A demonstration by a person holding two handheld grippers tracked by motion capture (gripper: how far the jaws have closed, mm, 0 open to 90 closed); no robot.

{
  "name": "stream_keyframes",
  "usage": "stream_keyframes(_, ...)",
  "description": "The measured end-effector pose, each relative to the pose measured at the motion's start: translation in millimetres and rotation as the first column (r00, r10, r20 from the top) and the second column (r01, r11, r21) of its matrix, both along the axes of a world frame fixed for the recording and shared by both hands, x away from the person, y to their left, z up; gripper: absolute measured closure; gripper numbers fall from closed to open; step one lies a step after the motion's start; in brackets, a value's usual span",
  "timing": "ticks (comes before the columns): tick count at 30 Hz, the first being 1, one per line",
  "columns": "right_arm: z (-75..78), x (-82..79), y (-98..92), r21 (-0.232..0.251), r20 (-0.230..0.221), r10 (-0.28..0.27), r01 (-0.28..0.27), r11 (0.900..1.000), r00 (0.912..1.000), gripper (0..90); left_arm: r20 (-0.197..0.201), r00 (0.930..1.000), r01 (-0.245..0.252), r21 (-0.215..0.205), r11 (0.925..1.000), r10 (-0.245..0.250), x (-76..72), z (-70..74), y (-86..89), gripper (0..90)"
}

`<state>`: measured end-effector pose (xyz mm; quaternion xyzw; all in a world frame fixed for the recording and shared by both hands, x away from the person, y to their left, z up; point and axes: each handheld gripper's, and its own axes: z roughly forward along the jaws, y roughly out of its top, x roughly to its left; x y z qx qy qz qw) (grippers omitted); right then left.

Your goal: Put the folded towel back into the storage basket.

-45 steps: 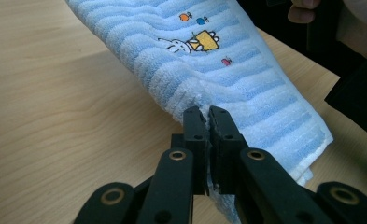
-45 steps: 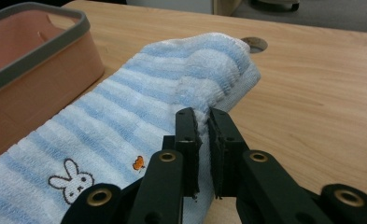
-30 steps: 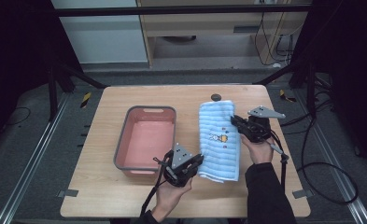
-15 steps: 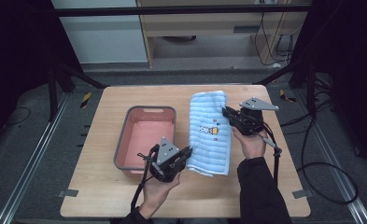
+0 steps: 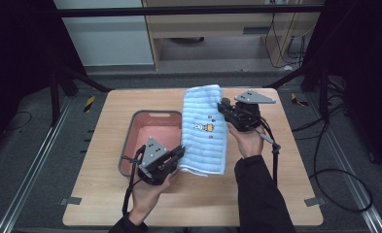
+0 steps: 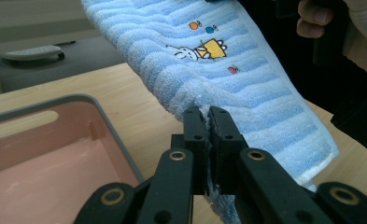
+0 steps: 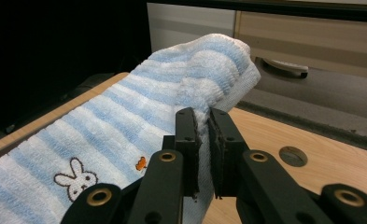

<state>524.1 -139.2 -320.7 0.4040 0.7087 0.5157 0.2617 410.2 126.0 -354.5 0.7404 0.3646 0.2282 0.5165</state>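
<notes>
the towel (image 5: 203, 131) is soft, fluffy cloth with bumpy loops, in light blue and white stripes, and a little bunny is stitched on it. the table (image 5: 286, 184) is light wood, smooth and not shiny. the tub (image 5: 130, 138) is plastic, pink inside with a grey rim, and the pink floor looks a bit dusty and dull. the left gripper (image 6: 208, 122) and the right gripper (image 7: 204, 122) have black matt jaws with small round metal rings that shine a little.

Striped towel (image 5: 203, 131) between hand-held grippers
</notes>
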Motion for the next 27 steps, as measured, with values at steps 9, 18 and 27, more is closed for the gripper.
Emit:
stream_keyframes(9,8.0,8.2,33.2,-0.012,0.01,0.031,-0.031,0.999,0.9995,83.0,0.012,0.9989,-0.045,-0.015,0.9989,0.045,1.8,7.3,30.3,86.4)
stream_keyframes(18,10.9,22.0,68.4,-0.004,0.013,0.055,-0.055,0.998,0.9984,83.0,0.004,0.9961,-0.088,-0.01,0.9961,0.088,8.3,8.3,57.9,86.3)
stream_keyframes(27,0.0,42.2,100.3,-0.006,-0.015,0.077,-0.077,0.997,0.9969,82.9,-0.026,0.9901,-0.138,-0.011,0.9904,0.138,19.7,1.0,85.6,86.3)
